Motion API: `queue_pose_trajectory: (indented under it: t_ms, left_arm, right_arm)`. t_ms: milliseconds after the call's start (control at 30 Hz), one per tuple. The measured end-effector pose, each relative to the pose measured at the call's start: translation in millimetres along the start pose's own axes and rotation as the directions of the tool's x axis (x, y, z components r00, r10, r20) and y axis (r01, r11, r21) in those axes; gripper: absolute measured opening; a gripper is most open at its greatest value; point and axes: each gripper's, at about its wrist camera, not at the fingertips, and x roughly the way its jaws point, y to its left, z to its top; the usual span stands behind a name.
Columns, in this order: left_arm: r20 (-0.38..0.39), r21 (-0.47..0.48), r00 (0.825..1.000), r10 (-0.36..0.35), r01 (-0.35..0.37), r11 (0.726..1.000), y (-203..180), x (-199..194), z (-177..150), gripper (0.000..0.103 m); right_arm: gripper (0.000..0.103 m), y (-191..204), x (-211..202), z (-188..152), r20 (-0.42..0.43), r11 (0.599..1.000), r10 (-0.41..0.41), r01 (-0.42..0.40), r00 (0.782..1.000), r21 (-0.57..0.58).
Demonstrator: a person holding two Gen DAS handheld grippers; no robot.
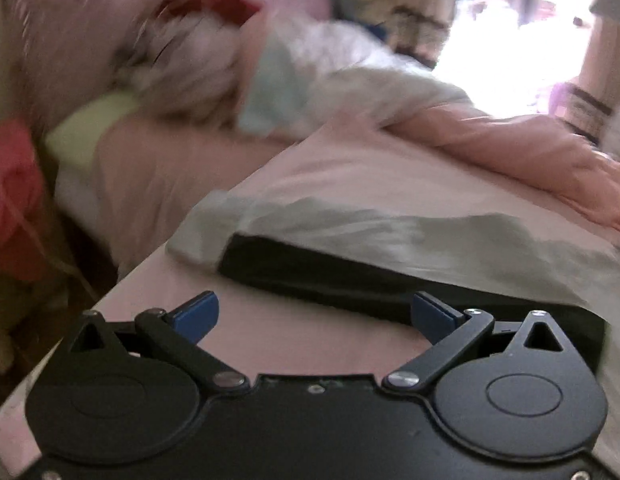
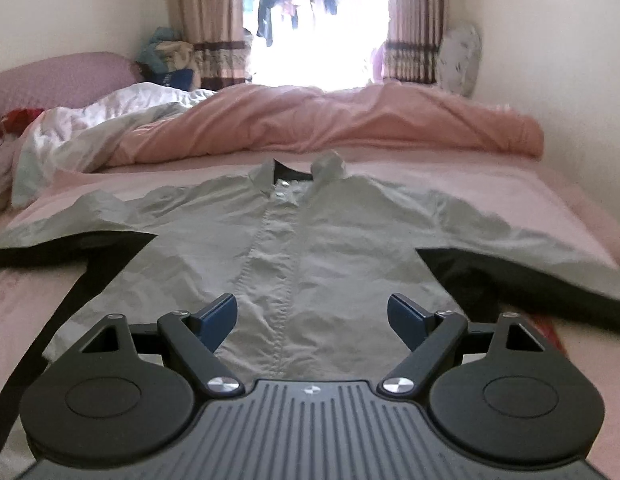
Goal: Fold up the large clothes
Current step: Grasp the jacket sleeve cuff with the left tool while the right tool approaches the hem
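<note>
Pale grey-green button-front shirt with black sleeve undersides (image 2: pixel 278 240) lies spread flat, front up, on the pink-sheeted bed (image 2: pixel 490 184). Collar points toward the window; both sleeves stretch out sideways. This layout suits a first fold, with every edge reachable.

Right tool (image 2: pixel 312 316): blue-padded fingers (image 2: pixel 220 314) apart, nothing between them, poised over the lower front of the shirt on the button placket line. Cannot tell whether it touches the cloth. Judged a centring position before choosing a grasp.

Left tool (image 1: pixel 314 314): fingers likewise apart and empty, over bare sheet just beside the shirt's sleeve (image 1: pixel 350 236). View is motion-blurred, so fine detail there is unreliable. Placement near the sleeve end suggests that sleeve is the likely first pickup.

Crumpled pink duvet (image 2: pixel 350 120) and white bedding (image 2: pixel 110 116) sit bunched beyond the collar, clear of the shirt.

No fold made yet, by the flat lie.
</note>
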Motion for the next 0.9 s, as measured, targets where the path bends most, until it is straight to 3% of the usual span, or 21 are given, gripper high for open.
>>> queue_pose_trajectory:
  t_ms: [67, 133, 333, 367, 433, 467, 500, 533, 600, 667, 767, 900]
  left_arm:
    - [-0.039, -0.052, 0.996, 0.081, -0.083, 0.995, 20, 25, -1, 0.102]
    - [-0.073, -0.041, 0.982, 0.172, -0.176, 0.984, 23, 41, -12, 0.101]
    - [-0.113, -0.15, 0.984, 0.137, -0.153, 0.977, 52, 99, -11, 0.101]
    - [-0.119, -0.191, 0.985, 0.125, -0.146, 0.971, 58, 121, -5, 0.101]
    - [-0.14, -0.225, 0.983, 0.12, -0.15, 0.963, 66, 128, -7, 0.1]
    - [-0.152, -0.22, 0.978, 0.141, -0.173, 0.96, 67, 127, -9, 0.096]
    - [-0.154, -0.202, 0.973, 0.17, -0.2, 0.959, 69, 130, -8, 0.083]
    - [-0.133, -0.162, 0.972, 0.192, -0.213, 0.964, 69, 128, -7, 0.052]
    - [-0.122, -0.069, 0.971, 0.207, -0.216, 0.974, 64, 126, -9, 0.012]
    - [-0.094, -0.041, 0.968, 0.233, -0.237, 0.971, 53, 120, -11, 0.008]
    - [0.032, -0.034, 0.972, 0.235, -0.234, 0.972, 37, 96, 0, 0.004]
    - [0.163, 0.025, 0.98, 0.117, -0.123, 0.992, -7, 54, 16, 0.003]
  right_arm:
    - [0.099, -4, 10, 2, -0.025, 1.0, -0.01, 0.009, 1.0, -0.005]
    - [0.099, -8, 18, 5, -0.03, 0.999, -0.025, 0.024, 0.999, -0.028]
    - [0.099, -20, 52, 13, -0.066, 0.996, -0.092, 0.092, 0.994, -0.005]
    - [0.099, -23, 57, 15, -0.082, 0.996, -0.092, 0.093, 0.992, 0.01]
    - [0.099, -27, 66, 17, -0.1, 0.997, -0.074, 0.075, 0.992, 0.011]
    - [0.099, -28, 71, 18, -0.102, 0.997, -0.076, 0.076, 0.992, -0.003]
    - [0.099, -28, 73, 18, -0.102, 0.996, -0.093, 0.092, 0.99, -0.015]
    - [0.099, -28, 76, 18, -0.099, 0.993, -0.121, 0.118, 0.988, -0.029]
    - [0.099, -28, 79, 17, -0.085, 0.984, -0.172, 0.167, 0.981, -0.063]
    - [0.099, -30, 81, 17, -0.074, 0.979, -0.195, 0.189, 0.978, -0.081]
    - [0.099, -36, 82, 17, -0.075, 0.976, -0.21, 0.204, 0.975, -0.08]
    - [0.099, -42, 84, 16, -0.056, 0.959, -0.266, 0.258, 0.962, -0.117]
